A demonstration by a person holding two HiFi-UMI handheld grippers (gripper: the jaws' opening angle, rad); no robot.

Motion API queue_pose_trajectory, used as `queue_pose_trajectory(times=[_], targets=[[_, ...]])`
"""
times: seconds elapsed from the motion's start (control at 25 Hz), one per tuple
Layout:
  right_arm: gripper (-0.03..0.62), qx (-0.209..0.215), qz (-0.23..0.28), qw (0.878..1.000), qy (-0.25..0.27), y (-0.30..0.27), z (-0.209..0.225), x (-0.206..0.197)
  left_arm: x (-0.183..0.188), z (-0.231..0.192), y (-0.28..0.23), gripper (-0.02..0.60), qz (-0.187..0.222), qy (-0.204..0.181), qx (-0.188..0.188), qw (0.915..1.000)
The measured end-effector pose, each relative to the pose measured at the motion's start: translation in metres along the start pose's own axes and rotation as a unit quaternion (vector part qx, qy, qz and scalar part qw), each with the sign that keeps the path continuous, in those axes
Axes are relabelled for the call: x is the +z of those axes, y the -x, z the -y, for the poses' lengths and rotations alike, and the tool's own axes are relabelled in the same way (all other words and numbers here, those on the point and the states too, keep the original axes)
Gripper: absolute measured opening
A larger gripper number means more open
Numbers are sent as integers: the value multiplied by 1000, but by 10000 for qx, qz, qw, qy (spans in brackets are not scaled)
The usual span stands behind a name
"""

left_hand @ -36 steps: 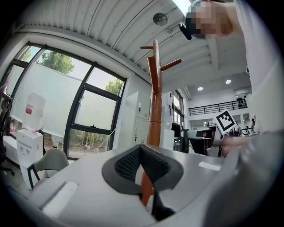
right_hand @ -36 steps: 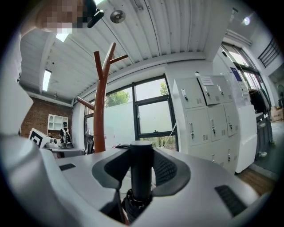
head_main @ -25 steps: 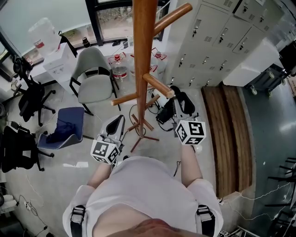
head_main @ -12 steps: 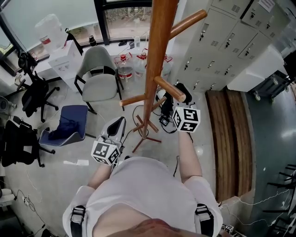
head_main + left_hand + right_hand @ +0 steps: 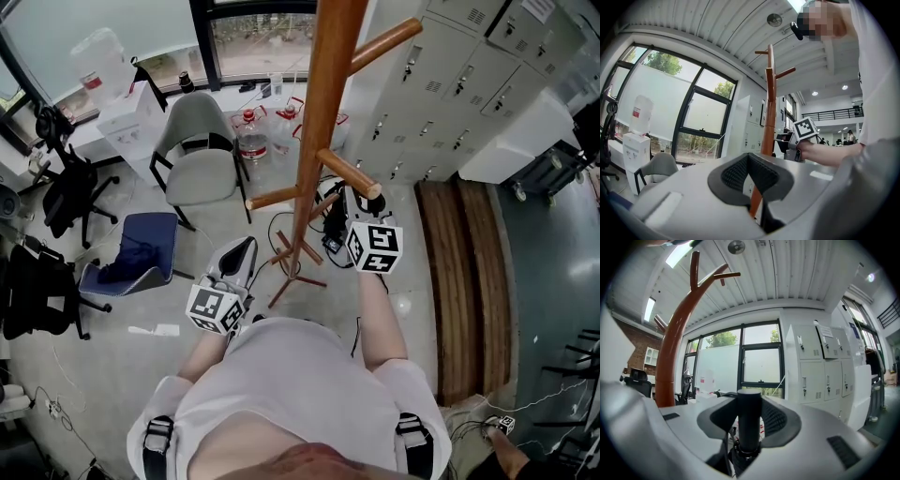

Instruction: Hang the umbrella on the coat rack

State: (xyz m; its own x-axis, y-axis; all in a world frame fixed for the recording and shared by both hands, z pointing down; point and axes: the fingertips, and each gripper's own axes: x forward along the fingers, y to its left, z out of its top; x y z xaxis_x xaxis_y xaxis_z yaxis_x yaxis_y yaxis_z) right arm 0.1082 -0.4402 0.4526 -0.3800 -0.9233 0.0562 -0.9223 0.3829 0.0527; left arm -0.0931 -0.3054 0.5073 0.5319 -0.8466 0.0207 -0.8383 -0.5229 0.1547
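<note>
The wooden coat rack rises right in front of me, one short peg reaching toward my right gripper. That gripper is shut on the black umbrella's cylindrical handle, which stands upright between its pads. The umbrella's dark folded body hangs below the gripper beside the pole. In the right gripper view the rack's pole curves up on the left. My left gripper stays lower left of the pole with its pads together and nothing between them. In its own view the rack and the right gripper's marker cube show ahead.
A grey chair and water bottles stand behind the rack's base. A blue seat and black office chairs are at left, grey lockers and a wooden strip at right. Cables lie round the rack's feet.
My right gripper has carried the umbrella left and a little lower, close under the rack's short peg. The left gripper has stayed where it was.
</note>
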Motion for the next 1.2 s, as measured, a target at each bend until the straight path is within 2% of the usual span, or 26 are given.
queue_pose_trajectory(times=[0.56,0.96,1.2], targets=[[150,-89,-113,9999,-50,47,-13,-8,1,15,2,9,-8,1,-300,9995],[150,56,-651,9979,34,63,-36,-51,1,23,1,9,-40,6,-419,9991],[150,154,-1005,9948,-87,64,-47,-83,-2,23,2,9,-56,15,-401,9992]])
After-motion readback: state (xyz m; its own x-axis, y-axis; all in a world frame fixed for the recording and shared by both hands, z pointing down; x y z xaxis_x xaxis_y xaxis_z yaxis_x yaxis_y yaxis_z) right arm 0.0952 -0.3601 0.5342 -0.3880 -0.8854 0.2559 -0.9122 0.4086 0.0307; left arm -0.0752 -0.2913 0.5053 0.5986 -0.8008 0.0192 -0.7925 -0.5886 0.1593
